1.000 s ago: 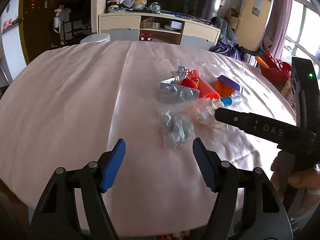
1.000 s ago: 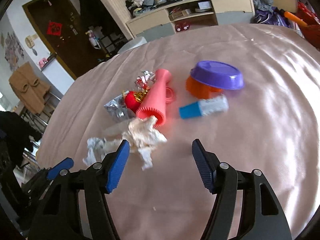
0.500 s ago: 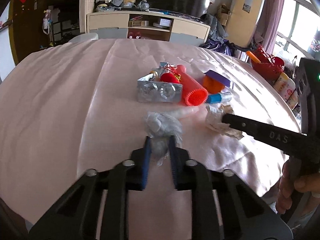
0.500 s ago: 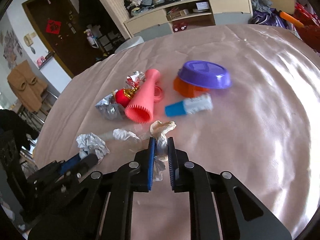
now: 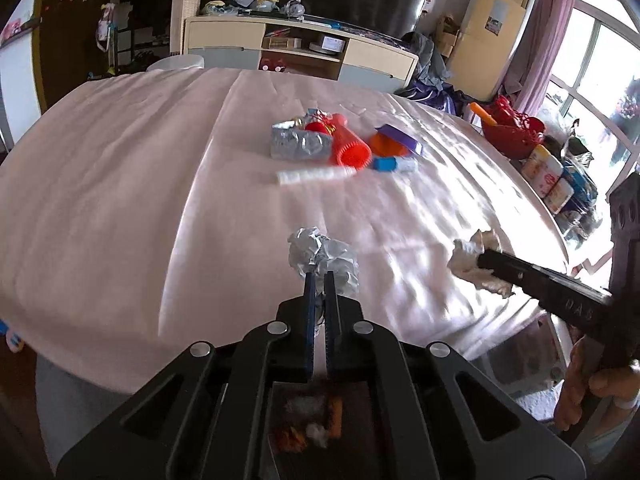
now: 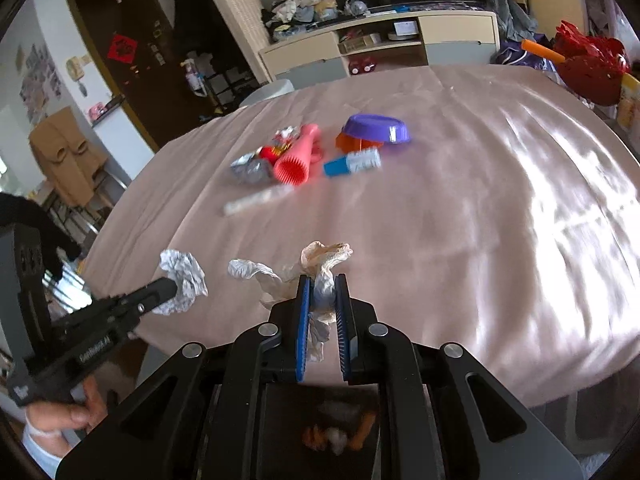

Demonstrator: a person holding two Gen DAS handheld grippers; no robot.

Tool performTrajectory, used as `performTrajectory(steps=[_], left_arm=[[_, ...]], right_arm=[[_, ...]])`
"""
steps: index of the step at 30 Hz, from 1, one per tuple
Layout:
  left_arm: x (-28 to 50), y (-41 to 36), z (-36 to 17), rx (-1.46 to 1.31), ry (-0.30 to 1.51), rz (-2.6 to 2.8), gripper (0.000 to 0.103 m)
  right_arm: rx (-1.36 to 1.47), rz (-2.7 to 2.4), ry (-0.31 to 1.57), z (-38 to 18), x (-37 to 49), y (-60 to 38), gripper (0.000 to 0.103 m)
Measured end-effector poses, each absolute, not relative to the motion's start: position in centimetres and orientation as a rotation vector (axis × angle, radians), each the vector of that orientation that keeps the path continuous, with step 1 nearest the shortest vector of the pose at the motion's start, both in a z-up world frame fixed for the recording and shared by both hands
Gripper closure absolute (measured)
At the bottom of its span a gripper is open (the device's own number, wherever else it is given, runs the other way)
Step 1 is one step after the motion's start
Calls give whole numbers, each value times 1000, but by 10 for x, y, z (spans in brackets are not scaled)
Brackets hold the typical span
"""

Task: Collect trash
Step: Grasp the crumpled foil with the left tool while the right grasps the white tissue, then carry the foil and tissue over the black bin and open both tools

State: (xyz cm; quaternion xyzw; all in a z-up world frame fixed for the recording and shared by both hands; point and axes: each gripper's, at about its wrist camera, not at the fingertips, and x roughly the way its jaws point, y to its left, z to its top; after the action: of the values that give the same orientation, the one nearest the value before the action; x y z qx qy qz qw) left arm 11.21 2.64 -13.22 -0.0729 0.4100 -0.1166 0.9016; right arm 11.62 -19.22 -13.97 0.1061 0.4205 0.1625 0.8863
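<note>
Left tongs (image 5: 319,280): blue pads drawn narrow, pinching the crumpled silver-grey foil ball (image 5: 323,258), which bulges out ahead of the tips, above the near edge of the bench.
Right tongs (image 6: 323,284): blue pads narrow, clamped on the crumpled cream-and-white tissue wad (image 6: 320,270); its loose tails spill leftward and hang down between the pads.
The two loads: apart from each other, the foil ball to the left of the tissue wad, both nearer the camera than the pink ribbed silicone cone (image 6: 298,158).
Bench: round, draped in a shiny pale pink cloth (image 5: 120,168).
Pink ribbed silicone cone: lying on its side near the middle of the bench, open ribbed mouth toward the tongs.
Left of the cone: a flattened silver foil wrapper (image 5: 300,145), touching it; a small red-and-gold ornament (image 6: 272,151) tucked between the two.
Right of the cone: an orange bowl under a purple oval lid (image 6: 378,129), and just in front of these a short white tube with a blue cap (image 6: 352,162).
In front of the cone: a thin white stick-shaped packet (image 5: 316,175), blurred, lying flat.
Below both tongs: a dark bin opening (image 6: 320,420) with orange and white scraps inside, seen between the arms.
</note>
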Motion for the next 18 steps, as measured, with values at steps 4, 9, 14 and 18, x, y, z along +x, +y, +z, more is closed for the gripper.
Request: performTrajectory(steps=[4, 9, 14, 18], left_arm=[[77, 27, -136, -157, 860, -251, 101], [42, 24, -161, -158, 905, -267, 101], [14, 15, -197, -118, 961, -295, 100], [-9, 9, -234, -103, 1006, -328, 100]], right_arm=[[196, 347, 885, -152, 83, -196, 89], [169, 356, 924, -179, 51, -194, 89], [173, 362, 973, -221, 23, -193, 89], [196, 350, 1019, -250, 8, -190, 89]])
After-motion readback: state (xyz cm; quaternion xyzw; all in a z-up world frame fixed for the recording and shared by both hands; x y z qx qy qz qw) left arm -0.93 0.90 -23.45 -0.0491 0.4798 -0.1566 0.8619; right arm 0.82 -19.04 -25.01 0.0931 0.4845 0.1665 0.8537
